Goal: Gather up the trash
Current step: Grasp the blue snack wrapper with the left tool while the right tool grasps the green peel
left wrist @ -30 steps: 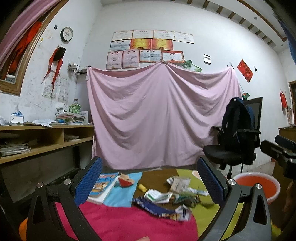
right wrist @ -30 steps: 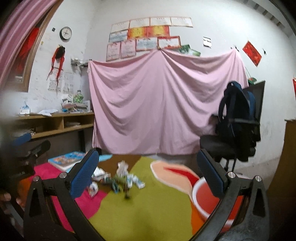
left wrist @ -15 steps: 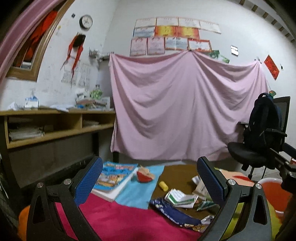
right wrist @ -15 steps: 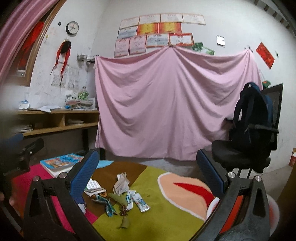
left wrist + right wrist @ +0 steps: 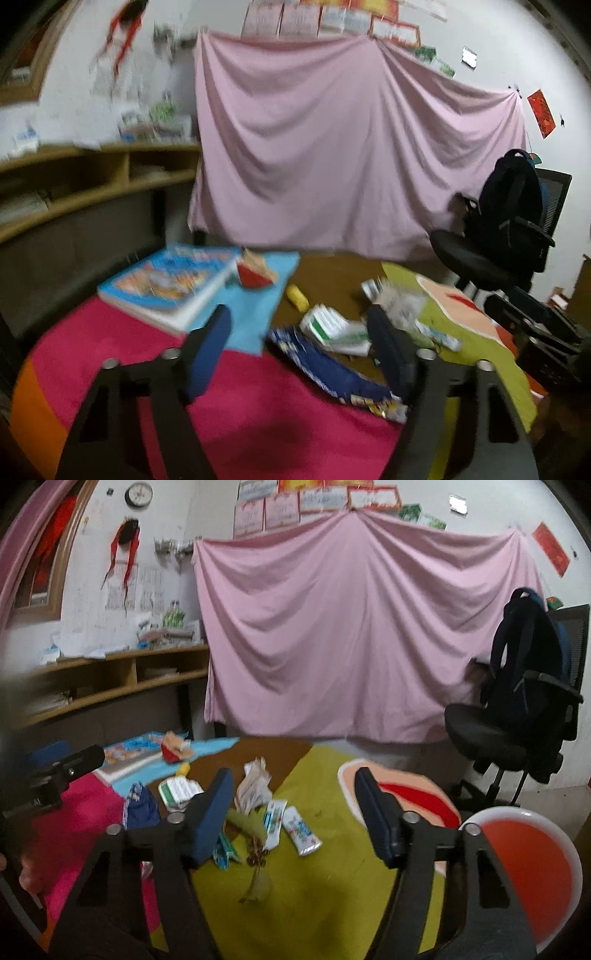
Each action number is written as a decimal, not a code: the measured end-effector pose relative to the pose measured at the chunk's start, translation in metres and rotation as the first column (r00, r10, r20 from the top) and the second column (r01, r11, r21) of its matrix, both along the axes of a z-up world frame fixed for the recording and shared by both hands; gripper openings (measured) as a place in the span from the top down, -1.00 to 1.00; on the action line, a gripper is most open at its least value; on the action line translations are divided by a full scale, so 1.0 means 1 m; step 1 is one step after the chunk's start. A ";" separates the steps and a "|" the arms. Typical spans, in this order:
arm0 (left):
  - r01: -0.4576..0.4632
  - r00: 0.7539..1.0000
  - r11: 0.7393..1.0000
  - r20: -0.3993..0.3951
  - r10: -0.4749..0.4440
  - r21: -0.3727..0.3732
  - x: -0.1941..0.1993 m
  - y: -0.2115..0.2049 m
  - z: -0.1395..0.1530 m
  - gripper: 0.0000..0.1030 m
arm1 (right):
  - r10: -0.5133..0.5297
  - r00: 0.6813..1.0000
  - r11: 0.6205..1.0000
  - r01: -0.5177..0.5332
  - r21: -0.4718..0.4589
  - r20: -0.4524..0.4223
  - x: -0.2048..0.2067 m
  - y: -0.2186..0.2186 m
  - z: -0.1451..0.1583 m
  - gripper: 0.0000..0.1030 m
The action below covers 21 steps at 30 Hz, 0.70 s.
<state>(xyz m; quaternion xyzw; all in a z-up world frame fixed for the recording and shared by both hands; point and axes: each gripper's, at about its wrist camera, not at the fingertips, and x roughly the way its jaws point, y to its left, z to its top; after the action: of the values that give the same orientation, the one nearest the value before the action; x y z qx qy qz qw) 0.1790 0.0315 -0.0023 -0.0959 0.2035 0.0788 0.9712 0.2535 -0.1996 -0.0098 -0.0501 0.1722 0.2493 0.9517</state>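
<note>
both my left tool and right tool hang spread and holding nothing above the wrapper pile, red basin at four o'clock.

Looks like a lived-in room of a home, used as a study. Shown by the round wall clock, framed paper certificates pinned high, a pale pink bedsheet draped over the wall, wooden shelves stacked with papers, and a black swivel office chair carrying a dark backpack.
</note>
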 end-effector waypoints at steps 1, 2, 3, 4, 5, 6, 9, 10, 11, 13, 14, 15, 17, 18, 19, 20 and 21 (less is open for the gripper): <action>0.008 1.000 1.000 -0.021 -0.008 -0.018 0.003 0.002 -0.003 -0.14 | 0.000 1.000 1.000 0.000 -0.005 -0.011 0.002 0.001 -0.002 -0.61; 0.018 0.999 0.999 -0.050 -0.020 -0.045 0.007 0.003 -0.007 -0.10 | -0.001 1.000 1.000 0.001 -0.014 -0.027 0.004 0.002 -0.003 -0.57; 0.023 0.998 0.998 -0.063 -0.027 -0.060 0.008 0.005 -0.006 -0.08 | 0.000 0.999 1.000 -0.001 -0.023 -0.045 0.006 0.004 -0.005 -0.50; 0.032 0.996 0.996 -0.085 -0.039 -0.086 0.011 0.006 -0.010 -0.06 | 0.004 0.998 1.000 -0.006 -0.029 -0.063 0.009 0.004 -0.008 -0.46; 0.036 0.994 0.994 -0.098 -0.046 -0.101 0.012 0.007 -0.011 0.00 | 0.009 0.996 0.999 -0.013 -0.037 -0.085 0.011 0.006 -0.010 -0.42; 0.043 0.992 0.992 -0.113 -0.057 -0.120 0.014 0.008 -0.013 0.05 | 0.012 0.995 0.999 -0.016 -0.042 -0.098 0.013 0.006 -0.012 -0.39; 0.057 0.982 0.983 -0.166 -0.086 -0.174 0.018 0.009 -0.021 0.13 | 0.027 0.989 0.998 -0.036 -0.057 -0.148 0.018 0.009 -0.017 -0.33; 0.060 0.979 0.980 -0.180 -0.094 -0.188 0.020 0.010 -0.023 0.14 | 0.033 0.987 0.998 -0.042 -0.056 -0.160 0.019 0.009 -0.018 -0.32; 0.064 0.976 0.977 -0.193 -0.104 -0.204 0.021 0.010 -0.026 0.15 | 0.036 0.985 0.997 -0.046 -0.054 -0.166 0.019 0.009 -0.019 -0.31; 0.071 0.969 0.970 -0.214 -0.122 -0.232 0.024 0.012 -0.029 0.16 | 0.044 0.981 0.997 -0.055 -0.054 -0.188 0.022 0.009 -0.021 -0.31; 0.074 0.964 0.965 -0.229 -0.134 -0.252 0.026 0.012 -0.031 0.18 | 0.045 0.979 0.997 -0.057 -0.055 -0.200 0.023 0.009 -0.022 -0.30; 0.074 0.961 0.962 -0.238 -0.140 -0.263 0.028 0.013 -0.033 0.24 | 0.049 0.975 0.997 -0.062 -0.056 -0.217 0.025 0.009 -0.024 -0.30; 0.078 0.955 0.954 -0.252 -0.154 -0.289 0.030 0.015 -0.035 0.40 | 0.054 0.971 0.996 -0.069 -0.057 -0.233 0.026 0.011 -0.025 -0.30; 0.080 0.954 0.950 -0.253 -0.161 -0.302 0.030 0.016 -0.036 0.51 | 0.061 0.968 0.995 -0.077 -0.058 -0.244 0.027 0.011 -0.027 -0.30; 0.081 0.952 0.946 -0.256 -0.166 -0.313 0.030 0.017 -0.037 0.56 | 0.065 0.966 0.995 -0.083 -0.059 -0.251 0.028 0.012 -0.027 -0.30; 0.081 0.951 0.944 -0.259 -0.170 -0.321 0.030 0.018 -0.037 0.65 | 0.070 0.963 0.994 -0.089 -0.062 -0.259 0.028 0.012 -0.028 -0.29; 0.082 0.951 0.941 -0.258 -0.173 -0.328 0.029 0.019 -0.037 0.75 | 0.075 0.961 0.993 -0.095 -0.064 -0.264 0.029 0.013 -0.029 -0.29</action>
<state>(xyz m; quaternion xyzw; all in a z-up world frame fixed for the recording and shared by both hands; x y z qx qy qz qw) 0.2084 0.0503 -0.0395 -0.2228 0.3558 -0.0053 0.9076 0.2824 -0.1862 -0.0384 -0.0602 0.3034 0.2875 0.9065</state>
